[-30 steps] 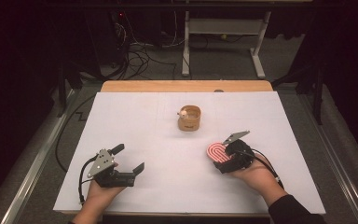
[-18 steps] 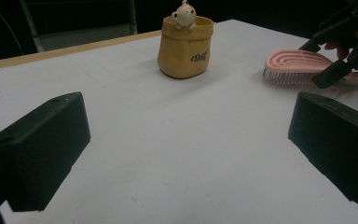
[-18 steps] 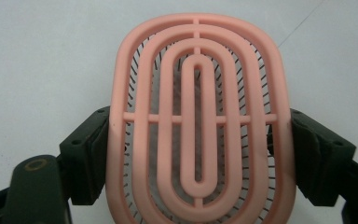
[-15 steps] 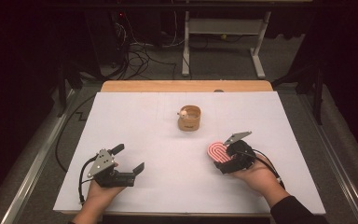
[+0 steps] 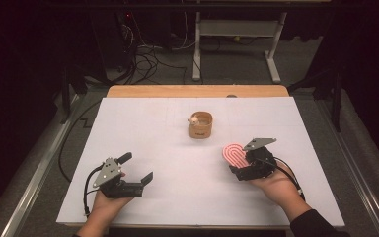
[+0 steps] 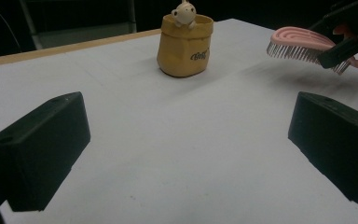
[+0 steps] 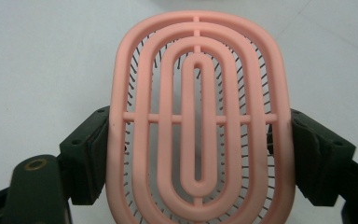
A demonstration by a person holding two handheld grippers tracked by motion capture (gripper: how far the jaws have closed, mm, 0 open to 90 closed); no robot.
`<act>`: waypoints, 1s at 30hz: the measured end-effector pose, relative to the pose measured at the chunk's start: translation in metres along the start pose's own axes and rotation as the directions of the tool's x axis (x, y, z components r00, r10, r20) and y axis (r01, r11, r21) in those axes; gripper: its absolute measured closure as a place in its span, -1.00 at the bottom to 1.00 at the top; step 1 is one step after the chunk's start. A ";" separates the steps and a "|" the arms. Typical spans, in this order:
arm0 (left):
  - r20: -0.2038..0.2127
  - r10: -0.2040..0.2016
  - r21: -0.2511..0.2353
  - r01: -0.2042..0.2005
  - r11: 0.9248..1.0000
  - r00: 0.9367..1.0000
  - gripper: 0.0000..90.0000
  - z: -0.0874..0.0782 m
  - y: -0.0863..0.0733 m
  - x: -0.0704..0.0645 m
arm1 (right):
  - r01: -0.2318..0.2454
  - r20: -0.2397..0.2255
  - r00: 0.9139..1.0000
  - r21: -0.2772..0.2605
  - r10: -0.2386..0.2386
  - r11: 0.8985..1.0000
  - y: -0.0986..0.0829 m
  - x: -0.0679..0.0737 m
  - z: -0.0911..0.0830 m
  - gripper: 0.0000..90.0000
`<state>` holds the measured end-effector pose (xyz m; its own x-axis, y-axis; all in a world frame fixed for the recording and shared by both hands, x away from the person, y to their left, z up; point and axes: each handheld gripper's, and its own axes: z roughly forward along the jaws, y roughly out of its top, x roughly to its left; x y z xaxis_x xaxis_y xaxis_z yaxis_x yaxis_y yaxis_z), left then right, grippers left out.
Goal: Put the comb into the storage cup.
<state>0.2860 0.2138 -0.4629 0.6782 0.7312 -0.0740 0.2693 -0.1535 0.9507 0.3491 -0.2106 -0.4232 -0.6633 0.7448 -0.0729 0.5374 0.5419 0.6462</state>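
White table (image 5: pixel 143 123), dark room behind. Our right gripper (image 5: pixel 245 164): jaws clamped on either side of the pink vented hairbrush (image 5: pixel 235 154), bristles down, held just above the table's right side. Our left gripper (image 5: pixel 137 168): jaws apart, holding nothing, near left. Farther off, centre: tan pouch-shaped holder (image 5: pixel 200 125) with small figurine (image 5: pixel 194 119) at its rim.

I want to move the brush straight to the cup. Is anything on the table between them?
No. In the high view, only bare white table lies between the brush, held in the right gripper, and the cup.
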 end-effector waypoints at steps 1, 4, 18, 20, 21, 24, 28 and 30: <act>0.001 -0.001 -0.001 0.001 1.000 1.000 -1.00 0.000 0.000 0.000 | -0.003 0.008 1.000 -0.024 0.003 1.000 0.000 0.000 -0.003 -0.54; 0.001 -0.002 0.000 0.002 1.000 1.000 -1.00 0.000 0.000 0.000 | -0.008 0.023 1.000 -0.061 0.010 0.998 0.000 0.000 -0.006 -0.54; 0.007 -0.007 0.001 0.007 1.000 1.000 -1.00 0.000 0.001 0.000 | -0.028 0.065 0.997 -0.239 0.045 0.971 0.000 0.003 -0.018 -0.55; 0.008 -0.009 -0.001 0.009 1.000 1.000 -1.00 0.000 0.001 -0.001 | -0.024 0.067 0.997 -0.272 0.044 0.962 0.001 0.005 -0.020 -0.54; 0.008 -0.009 -0.001 0.009 1.000 1.000 -1.00 0.000 0.001 -0.001 | -0.024 0.067 0.997 -0.272 0.044 0.962 0.001 0.005 -0.020 -0.54; 0.009 -0.009 -0.002 0.009 1.000 1.000 -1.00 0.000 0.001 -0.002 | -0.027 0.064 0.997 -0.327 0.051 0.945 0.000 0.008 -0.022 -0.55; 0.009 -0.011 -0.003 0.011 1.000 1.000 -1.00 -0.001 0.002 -0.003 | -0.063 0.044 0.995 -0.396 0.088 0.916 -0.003 0.009 -0.023 -0.55; 0.009 -0.013 -0.002 0.013 1.000 1.000 -1.00 -0.001 0.002 -0.003 | -0.071 0.040 0.995 -0.413 0.096 0.908 -0.004 0.009 -0.023 -0.55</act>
<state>0.2836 0.2122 -0.4606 0.6811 0.7268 -0.0893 0.2764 -0.1423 0.9504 0.3289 -0.2148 -0.4086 -0.5870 0.8086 -0.0409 0.3198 0.2780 0.9058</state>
